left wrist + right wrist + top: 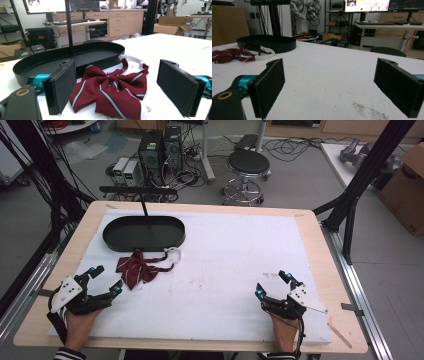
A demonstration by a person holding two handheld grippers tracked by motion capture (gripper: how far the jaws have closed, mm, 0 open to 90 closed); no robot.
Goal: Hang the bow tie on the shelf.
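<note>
A: From the high view, where does the work stand?

B: The bow tie (136,268) lies flat on the white mat (225,270), just in front of the black oval tray (143,233) and a little apart from it. The left gripper (104,280) sits near the tie's left edge with its jaws spread, holding nothing. The right gripper (272,284) rests well apart on the other side of the mat, also spread and empty.

A: And the left gripper view?

B: The bow tie (112,87) sits between the two black pads (63,86), a bit beyond them. The tray (70,56) stands right behind it, and the white strap clasp (131,58) lies beside the tray wall.

A: What might go wrong?

B: I'd judge the cloth is thin and limp, so the pads could skid over it or pinch only one wing, leaving the strap to drag and catch on the tray rim.

A: The right gripper view?

B: Its pads (270,83) stand wide over bare mat, with the bow tie (229,55) and tray (268,41) far off to the left. It's too distant to steady anything.
</note>
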